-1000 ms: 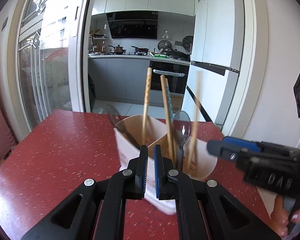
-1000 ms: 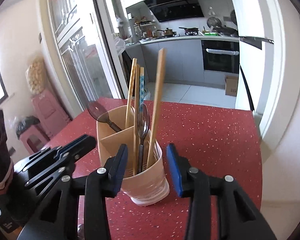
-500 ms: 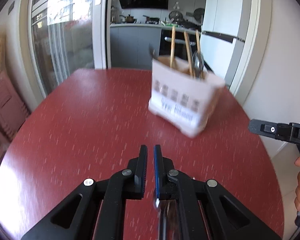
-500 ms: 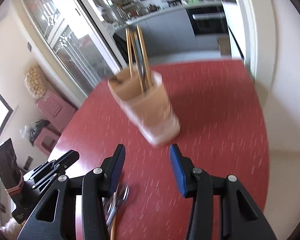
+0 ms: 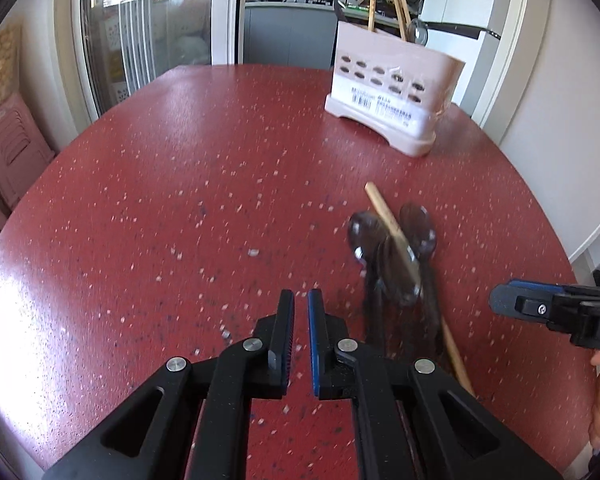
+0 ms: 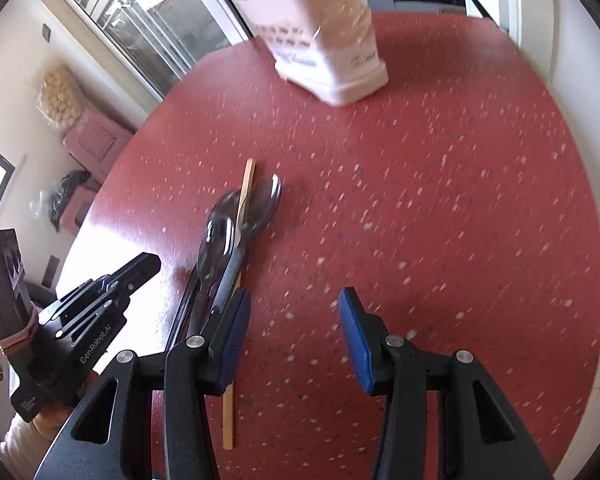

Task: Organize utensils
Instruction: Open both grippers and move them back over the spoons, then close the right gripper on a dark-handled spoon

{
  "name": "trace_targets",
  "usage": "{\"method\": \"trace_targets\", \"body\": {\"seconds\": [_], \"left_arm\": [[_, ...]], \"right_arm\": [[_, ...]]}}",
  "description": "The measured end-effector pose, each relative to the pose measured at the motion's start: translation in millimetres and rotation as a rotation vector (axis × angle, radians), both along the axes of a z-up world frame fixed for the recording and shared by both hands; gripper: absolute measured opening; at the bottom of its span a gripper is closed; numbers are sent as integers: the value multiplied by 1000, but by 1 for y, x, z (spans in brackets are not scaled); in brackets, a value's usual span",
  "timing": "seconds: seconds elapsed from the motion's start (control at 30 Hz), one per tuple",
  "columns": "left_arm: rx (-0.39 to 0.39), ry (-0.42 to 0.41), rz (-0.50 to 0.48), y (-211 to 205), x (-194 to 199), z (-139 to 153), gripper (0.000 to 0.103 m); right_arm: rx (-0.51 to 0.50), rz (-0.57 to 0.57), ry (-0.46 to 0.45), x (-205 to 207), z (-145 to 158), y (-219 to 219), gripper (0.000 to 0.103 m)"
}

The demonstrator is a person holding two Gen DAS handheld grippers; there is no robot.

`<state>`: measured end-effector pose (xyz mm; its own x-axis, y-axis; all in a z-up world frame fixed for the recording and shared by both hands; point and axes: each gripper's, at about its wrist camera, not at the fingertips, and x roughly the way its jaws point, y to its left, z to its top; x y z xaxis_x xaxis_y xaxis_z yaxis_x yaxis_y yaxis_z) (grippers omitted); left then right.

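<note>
The utensil holder (image 5: 392,96) stands on the far part of the table (image 5: 180,208), with chopsticks (image 5: 400,16) and a spoon (image 5: 418,32) upright in it. Nearer, well apart from the holder, a cluster of spoons (image 5: 392,256) lies on the table with a single chopstick (image 5: 396,236) laid across them.

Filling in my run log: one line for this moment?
left gripper: shut, empty | right gripper: open, empty | spoons, chopstick: loose on table | utensil holder: upright
</note>
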<state>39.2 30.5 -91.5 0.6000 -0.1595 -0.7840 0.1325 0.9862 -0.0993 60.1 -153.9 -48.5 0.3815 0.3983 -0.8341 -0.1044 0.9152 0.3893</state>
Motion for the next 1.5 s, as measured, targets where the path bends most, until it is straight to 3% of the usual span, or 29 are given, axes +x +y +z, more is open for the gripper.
{"method": "trace_targets", "body": {"seconds": [0.03, 0.1, 0.13, 0.27, 0.5, 0.7, 0.9, 1.0, 1.13, 1.27, 1.5], "left_arm": [[1, 2, 1, 1, -1, -1, 38], [0, 14, 10, 4, 0, -1, 99], [5, 16, 31, 6, -1, -1, 103], [11, 4, 21, 7, 0, 3, 103], [36, 83, -10, 8, 10, -9, 103], [76, 118, -49, 3, 15, -15, 103], [100, 127, -101, -8, 20, -14, 103], [104, 134, -128, -13, 23, -11, 103], [102, 146, -153, -20, 27, -8, 100], [103, 160, -181, -26, 28, -5, 90], [42, 186, -207, -34, 28, -2, 90]], "right_arm": [[10, 0, 4, 1, -1, 1, 50], [40, -3, 15, 6, -1, 3, 50], [63, -8, 24, 9, -2, 3, 50], [133, -27, 64, 23, -9, 3, 50], [237, -65, 128, 50, -21, 4, 50], [197, -24, 134, 65, -21, 25, 48], [60, 17, 138, 71, -17, 52, 31], [36, 20, 148, 74, -19, 58, 13], [61, 42, 139, 71, -18, 55, 4], [98, 49, 122, 68, -14, 46, 3], [155, 35, 104, 62, -9, 16, 4]]}}
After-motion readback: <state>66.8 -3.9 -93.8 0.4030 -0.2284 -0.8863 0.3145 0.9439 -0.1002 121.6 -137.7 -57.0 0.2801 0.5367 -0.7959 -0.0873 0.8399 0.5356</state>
